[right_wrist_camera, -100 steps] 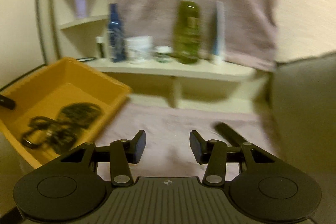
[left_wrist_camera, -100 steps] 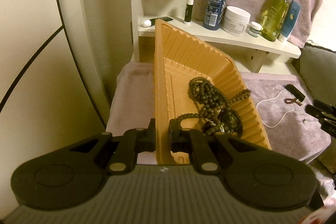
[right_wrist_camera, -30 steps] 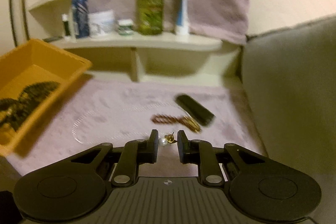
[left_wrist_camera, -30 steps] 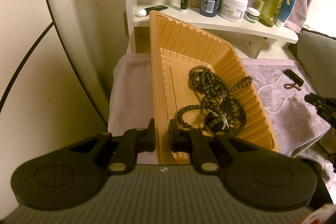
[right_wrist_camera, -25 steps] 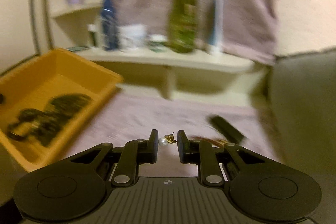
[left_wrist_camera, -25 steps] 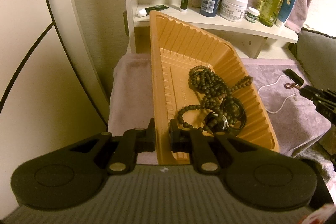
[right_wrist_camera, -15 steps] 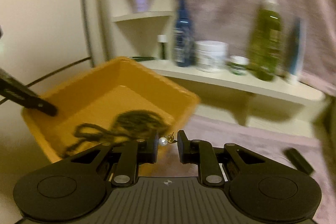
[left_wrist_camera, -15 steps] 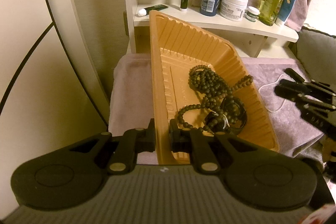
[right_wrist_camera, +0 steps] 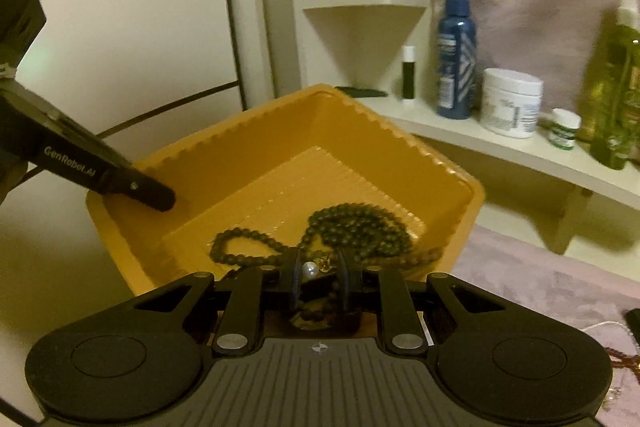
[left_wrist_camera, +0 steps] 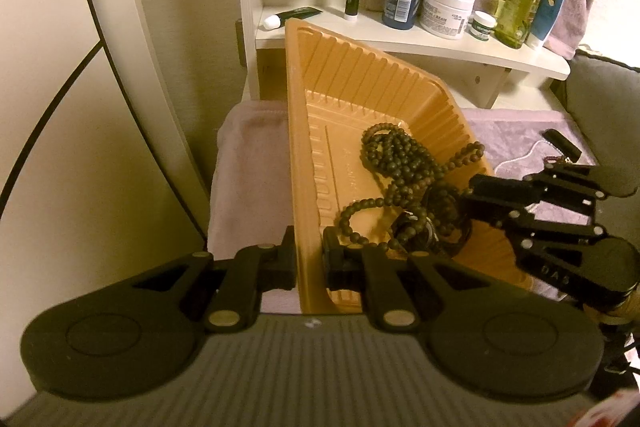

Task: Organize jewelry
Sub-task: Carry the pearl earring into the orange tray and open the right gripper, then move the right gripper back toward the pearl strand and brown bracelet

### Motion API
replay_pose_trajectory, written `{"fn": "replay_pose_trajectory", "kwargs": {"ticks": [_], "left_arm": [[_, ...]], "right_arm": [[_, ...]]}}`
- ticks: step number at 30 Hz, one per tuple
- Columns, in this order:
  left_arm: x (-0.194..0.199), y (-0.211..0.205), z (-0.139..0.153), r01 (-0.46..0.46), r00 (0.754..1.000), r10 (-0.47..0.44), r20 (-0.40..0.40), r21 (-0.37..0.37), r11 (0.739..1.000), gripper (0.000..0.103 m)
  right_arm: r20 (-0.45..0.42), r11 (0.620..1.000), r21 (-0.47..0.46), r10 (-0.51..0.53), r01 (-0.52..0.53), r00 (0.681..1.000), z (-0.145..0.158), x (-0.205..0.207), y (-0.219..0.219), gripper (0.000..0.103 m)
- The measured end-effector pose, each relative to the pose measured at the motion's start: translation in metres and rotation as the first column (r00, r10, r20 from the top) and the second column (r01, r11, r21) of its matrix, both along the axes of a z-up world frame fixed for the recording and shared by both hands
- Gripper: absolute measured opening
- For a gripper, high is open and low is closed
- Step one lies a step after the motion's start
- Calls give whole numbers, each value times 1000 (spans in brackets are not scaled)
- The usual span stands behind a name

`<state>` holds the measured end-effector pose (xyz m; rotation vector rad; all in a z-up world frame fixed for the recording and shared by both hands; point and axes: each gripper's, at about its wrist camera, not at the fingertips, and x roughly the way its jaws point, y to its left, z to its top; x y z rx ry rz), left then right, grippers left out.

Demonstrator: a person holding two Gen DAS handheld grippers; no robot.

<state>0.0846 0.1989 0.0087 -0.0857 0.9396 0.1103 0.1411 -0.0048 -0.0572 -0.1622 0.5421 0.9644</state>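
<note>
Right wrist view: right claw (right_wrist_camera: pixel 319 277) pinches a pearl-and-gold earring (right_wrist_camera: pixel 314 269); left claw (left_wrist_camera: pixel 310 259) clamps the ribbed orange tray (left_wrist_camera: pixel 360 83).

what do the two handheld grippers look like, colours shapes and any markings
Both are matte black. Seen from its own camera, the left gripper has a grey ribbed base, two round discs at its sides, and angled link arms with silver pivot pins leading to squared finger pads. The right gripper is built alike. "GenRobot.AI" is printed in pale letters on the left gripper's finger, "DAS" on the right gripper's side.
</note>
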Motion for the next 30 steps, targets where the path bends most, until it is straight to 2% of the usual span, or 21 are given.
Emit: {"fn": "replay_pose_trajectory", "kwargs": {"ticks": [2,3,4,9,16,18,22,30], "left_arm": [[0,0,0,-1,1000,1,0,-1,1000,11],[0,0,0,-2,1000,2,-1,-2,1000,11],[0,0,-1,-2,1000,2,0,-2,1000,11],[0,1,-1,-3,1000,3,-1,-2,1000,11],[0,1,0,-3,1000,3,0,-3,1000,10],[0,1,0,-3,1000,3,2,-2,1000,11],[0,2,0,-5,1000,5,3,-4,1000,10],[-1,1,-1,-7,1000,7,4,-5,1000,10]], "right_arm": [[-13,1000,-5,15,-15,1000,-1,0,2,30],[-7,1000,7,13,-13,1000,-1,-1,0,44],[-3,1000,19,8,-8,1000,0,-2,-2,53],[10,999,38,-32,32,999,6,-2,-13,53],[41,986,47,-161,159,986,14,4,-47,53],[46,975,28,-221,220,974,12,8,-59,53],[0,945,-4,-328,328,945,4,22,-84,53],[-13,893,-48,-448,447,894,-6,37,-126,53]]}}
